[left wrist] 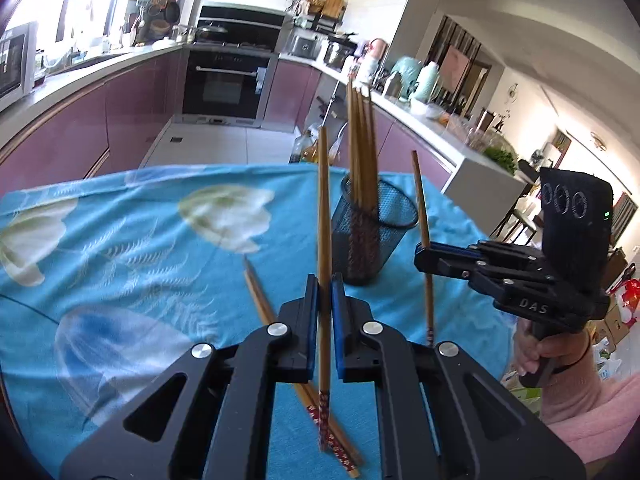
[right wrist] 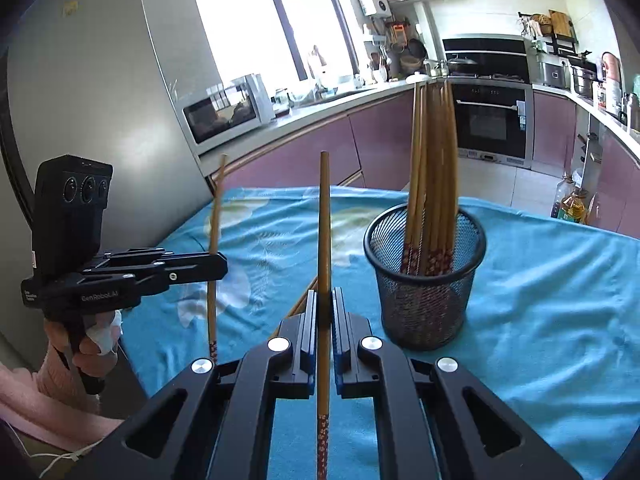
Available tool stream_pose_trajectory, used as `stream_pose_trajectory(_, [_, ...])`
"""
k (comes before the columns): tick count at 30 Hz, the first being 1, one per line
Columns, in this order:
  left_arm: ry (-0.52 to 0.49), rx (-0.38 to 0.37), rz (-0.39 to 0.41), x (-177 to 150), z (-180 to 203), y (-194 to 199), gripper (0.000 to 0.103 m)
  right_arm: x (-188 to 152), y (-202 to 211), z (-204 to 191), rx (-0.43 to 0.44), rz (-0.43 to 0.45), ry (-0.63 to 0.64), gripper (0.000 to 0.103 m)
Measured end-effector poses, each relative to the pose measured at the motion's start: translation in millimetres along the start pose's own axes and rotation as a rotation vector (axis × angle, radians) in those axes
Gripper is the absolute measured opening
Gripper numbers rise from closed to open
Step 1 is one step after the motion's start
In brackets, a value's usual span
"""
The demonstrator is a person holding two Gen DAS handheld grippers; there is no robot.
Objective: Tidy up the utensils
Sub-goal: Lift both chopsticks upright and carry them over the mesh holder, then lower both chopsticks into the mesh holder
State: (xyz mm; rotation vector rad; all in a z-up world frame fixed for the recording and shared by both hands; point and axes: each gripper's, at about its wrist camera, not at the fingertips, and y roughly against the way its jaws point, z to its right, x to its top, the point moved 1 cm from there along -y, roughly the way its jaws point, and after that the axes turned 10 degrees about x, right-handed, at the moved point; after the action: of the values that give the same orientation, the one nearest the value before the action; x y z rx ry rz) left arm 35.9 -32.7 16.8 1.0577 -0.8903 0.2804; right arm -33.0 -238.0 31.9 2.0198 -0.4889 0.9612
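Note:
A black mesh cup (left wrist: 374, 232) (right wrist: 426, 276) stands on the blue cloth and holds several wooden chopsticks upright. My left gripper (left wrist: 325, 292) is shut on one chopstick (left wrist: 323, 208), held upright left of the cup; it also shows in the right wrist view (right wrist: 218, 264). My right gripper (right wrist: 325, 304) is shut on another upright chopstick (right wrist: 324, 220); in the left wrist view the right gripper (left wrist: 424, 252) holds it just right of the cup. Two loose chopsticks (left wrist: 264, 312) lie on the cloth under my left gripper.
The table wears a blue floral cloth (left wrist: 140, 248) (right wrist: 560, 300). Purple kitchen cabinets, an oven (left wrist: 224, 84) and a microwave (right wrist: 224, 114) lie beyond the table. A grey fridge (right wrist: 92, 92) stands at the left in the right wrist view.

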Motion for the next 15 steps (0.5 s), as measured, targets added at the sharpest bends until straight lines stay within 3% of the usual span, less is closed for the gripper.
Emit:
stream_pose_trajectory(6, [0.011, -0.05, 0.078, 24, 8, 22, 0.007, 12, 23, 4, -0.002, 0.081, 0.007, 0.006])
stream_pose_trajectory(15, [0.048, -0.069, 0.153, 73, 18, 22, 0.007, 44, 53, 15, -0.016, 0.182, 0.032, 0.006])
